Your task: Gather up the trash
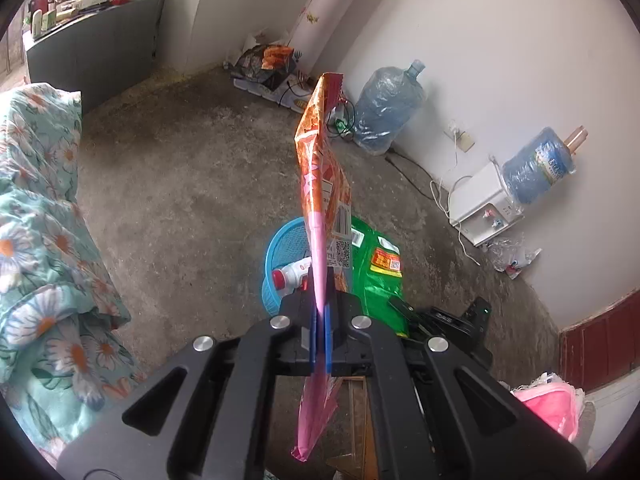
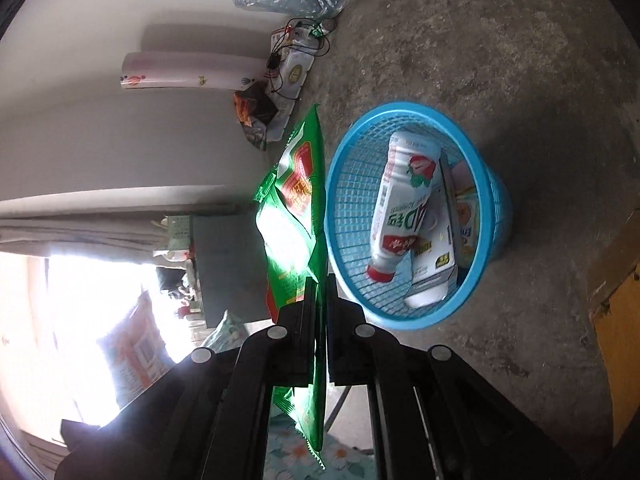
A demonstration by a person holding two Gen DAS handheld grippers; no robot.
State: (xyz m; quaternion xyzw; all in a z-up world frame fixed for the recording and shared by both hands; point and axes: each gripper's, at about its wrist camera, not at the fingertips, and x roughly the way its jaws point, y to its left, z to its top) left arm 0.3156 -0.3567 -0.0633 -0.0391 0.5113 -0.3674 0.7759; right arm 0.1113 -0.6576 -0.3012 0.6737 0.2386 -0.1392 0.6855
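My left gripper (image 1: 320, 280) is shut on an orange and pink snack wrapper (image 1: 320, 160), which stands up tall between the blue pads. Just beyond it on the concrete floor is a blue mesh basket (image 1: 286, 240) with a white bottle (image 1: 290, 274) inside. In the right wrist view my right gripper (image 2: 320, 280) is shut on a shiny green snack bag (image 2: 294, 208), close beside the blue basket's rim (image 2: 486, 200). The basket holds a white bottle with a red cap (image 2: 404, 208) and a carton (image 2: 436, 256). The green bag (image 1: 376, 276) also shows in the left wrist view.
Along the white wall stand a large water jug (image 1: 384, 108), a white dispenser (image 1: 480, 208) bearing another jug, cables and crumpled plastic (image 1: 512, 256). A floral quilt (image 1: 40, 240) fills the left side. More bags and boxes (image 1: 272, 68) lie in the corner.
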